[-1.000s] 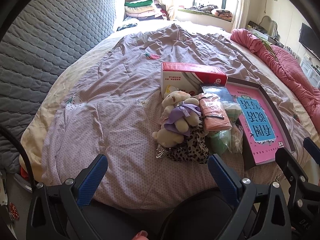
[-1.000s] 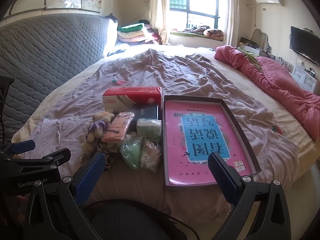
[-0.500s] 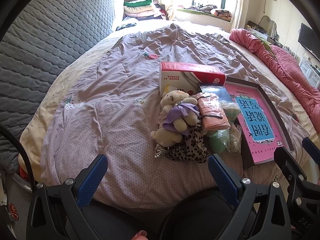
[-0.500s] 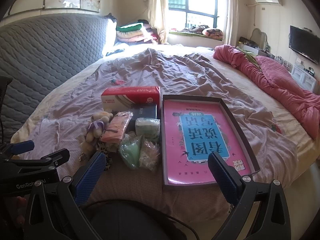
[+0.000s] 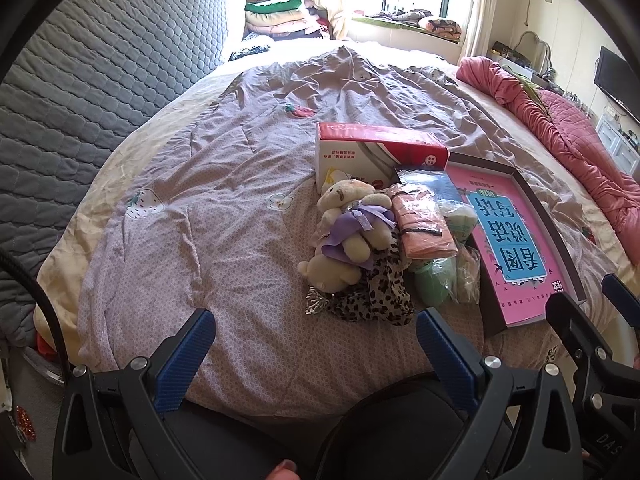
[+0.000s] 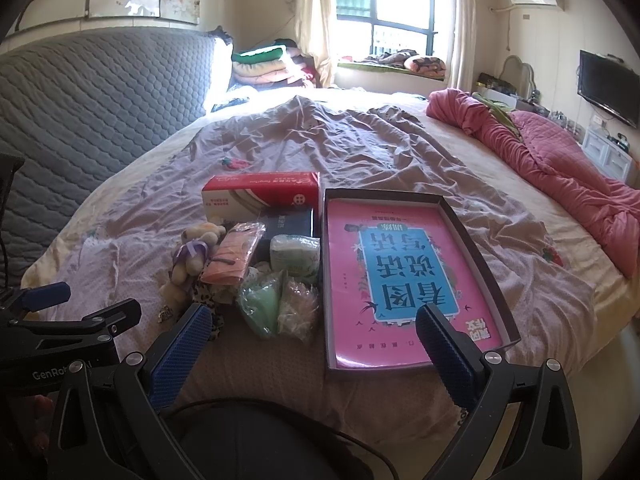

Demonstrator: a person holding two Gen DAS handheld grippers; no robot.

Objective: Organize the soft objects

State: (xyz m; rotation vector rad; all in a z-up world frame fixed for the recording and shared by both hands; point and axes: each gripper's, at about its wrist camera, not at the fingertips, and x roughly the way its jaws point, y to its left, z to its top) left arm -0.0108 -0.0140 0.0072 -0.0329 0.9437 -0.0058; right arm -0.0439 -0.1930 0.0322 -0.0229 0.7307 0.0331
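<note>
A heap of soft things lies on the bed: a cream teddy bear in a purple dress (image 5: 352, 224) (image 6: 192, 254), a leopard-print cloth (image 5: 380, 292), an orange packet (image 5: 422, 222) (image 6: 234, 256), a green bagged item (image 5: 434, 280) (image 6: 260, 304), a clear bagged item (image 6: 298, 308) and a white pack (image 6: 296, 254). Right of the heap sits an open dark box (image 5: 532, 216) (image 6: 468, 240) holding a pink book (image 6: 404, 280). My left gripper (image 5: 316, 354) is open, short of the heap. My right gripper (image 6: 314, 350) is open, low before the box.
A red-and-white carton (image 5: 376, 152) (image 6: 260, 196) and a dark blue box (image 6: 286, 222) lie behind the heap. A pink quilt (image 6: 560, 164) is bunched on the right. The grey headboard (image 5: 80, 92) lines the left, with folded bedding (image 6: 260, 66) by the window.
Both grippers have crept slightly towards the bed, so the heap and box look a little nearer. Nothing on the bed has moved.
</note>
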